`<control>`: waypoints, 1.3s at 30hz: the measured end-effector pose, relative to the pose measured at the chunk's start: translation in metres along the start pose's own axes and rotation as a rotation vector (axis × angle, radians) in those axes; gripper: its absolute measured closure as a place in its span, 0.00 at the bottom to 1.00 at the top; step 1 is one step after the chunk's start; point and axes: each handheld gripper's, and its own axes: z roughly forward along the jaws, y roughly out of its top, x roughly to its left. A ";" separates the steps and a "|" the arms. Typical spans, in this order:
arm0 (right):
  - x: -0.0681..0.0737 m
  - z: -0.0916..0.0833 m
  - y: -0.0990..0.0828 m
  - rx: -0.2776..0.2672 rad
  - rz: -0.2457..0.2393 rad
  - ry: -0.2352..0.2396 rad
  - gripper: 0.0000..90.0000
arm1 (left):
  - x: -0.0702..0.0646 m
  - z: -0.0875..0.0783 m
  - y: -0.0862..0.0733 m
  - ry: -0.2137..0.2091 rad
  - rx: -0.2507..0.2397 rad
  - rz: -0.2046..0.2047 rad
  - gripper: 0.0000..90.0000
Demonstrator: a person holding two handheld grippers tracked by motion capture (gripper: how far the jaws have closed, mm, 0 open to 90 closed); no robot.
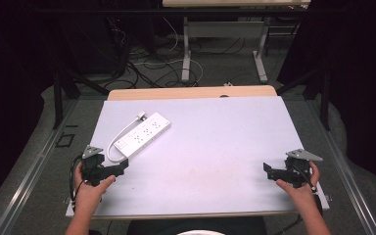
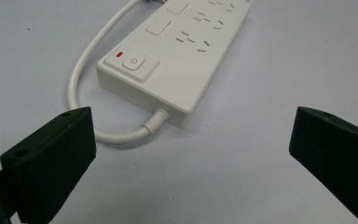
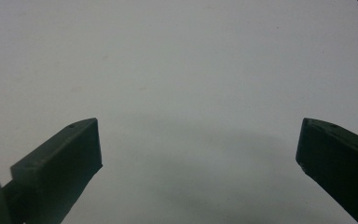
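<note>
A white power strip (image 1: 143, 135) lies flat on the surface (image 1: 215, 147), in its left half toward the far side, set at a slant so that its switch end points near-left and its other end far-right. Its white cord (image 1: 119, 143) leaves the near end, loops round on the left of the strip and runs along it to a plug (image 1: 141, 116) lying just beside the far end.

The left tongs (image 1: 123, 166) sit at the near-left of the surface, held in the left hand (image 1: 89, 188), and point toward the strip's switch end, near it but apart from it. In the left gripper view the jaws stand wide with nothing between them; ahead lie the cord's loop (image 2: 88, 84) and the strip's end face, with the power button (image 2: 134, 64) and a small red mark beside it on top.

The right tongs (image 1: 267, 170) are at the near-right, held in the right hand (image 1: 298, 188), well apart from the strip and pointing left across the bare surface. In the right gripper view their jaws are also spread wide and hold nothing, with plain white surface (image 3: 191, 93) under them.
</note>
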 end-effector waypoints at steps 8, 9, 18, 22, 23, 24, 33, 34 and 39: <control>-0.006 -0.008 0.015 0.075 -0.036 -0.001 0.00 | 0.001 0.000 0.005 0.006 0.007 -0.017 0.01; -0.007 -0.008 0.017 0.083 -0.040 0.003 0.00 | 0.002 0.000 0.007 0.007 0.023 -0.014 0.01; -0.009 -0.009 0.044 0.124 -0.056 0.026 0.04 | 0.007 0.003 0.022 0.017 0.058 -0.005 0.02; -0.008 -0.005 0.055 0.136 -0.077 0.044 0.07 | 0.011 0.003 0.032 0.014 0.065 -0.013 0.05; -0.007 -0.004 0.058 0.144 -0.069 0.053 0.07 | 0.012 0.003 0.035 0.015 0.065 -0.014 0.06; -0.007 -0.004 0.058 0.144 -0.069 0.053 0.07 | 0.012 0.003 0.035 0.015 0.065 -0.014 0.06; 0.008 0.018 0.077 0.156 -0.085 0.104 0.07 | 0.015 0.006 0.056 0.041 0.068 0.002 0.18; 0.010 0.019 0.078 0.161 -0.090 0.112 0.06 | 0.015 0.007 0.058 0.052 0.062 0.006 0.19; 0.014 0.024 0.083 0.168 -0.108 0.136 0.07 | 0.017 0.011 0.067 0.062 0.078 0.005 0.27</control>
